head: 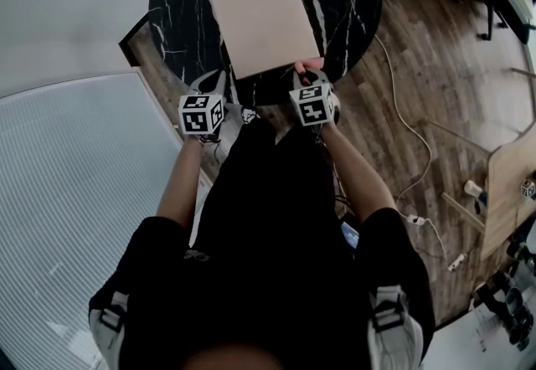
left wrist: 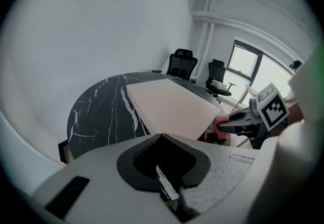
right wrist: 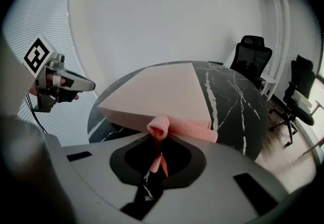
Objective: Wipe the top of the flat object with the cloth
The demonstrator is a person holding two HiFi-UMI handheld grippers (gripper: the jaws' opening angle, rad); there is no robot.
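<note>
Pinches cloth (right wrist: 182, 126) with right gripper (head: 309, 77) at lower right corner of board (head: 264, 18) lying lengthwise up-frame; holds left gripper (head: 209, 85) pressed together.

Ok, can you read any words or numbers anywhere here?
None can be read.
The cube on the left gripper and the cube on the right gripper show only black-and-white squares, no letters.
The flat board and pink cloth are plain.

Beige flat slab (head: 264, 18) lies level, top centre of frame; pink cloth (head: 309, 67) bunched at its lower-right corner.
</note>
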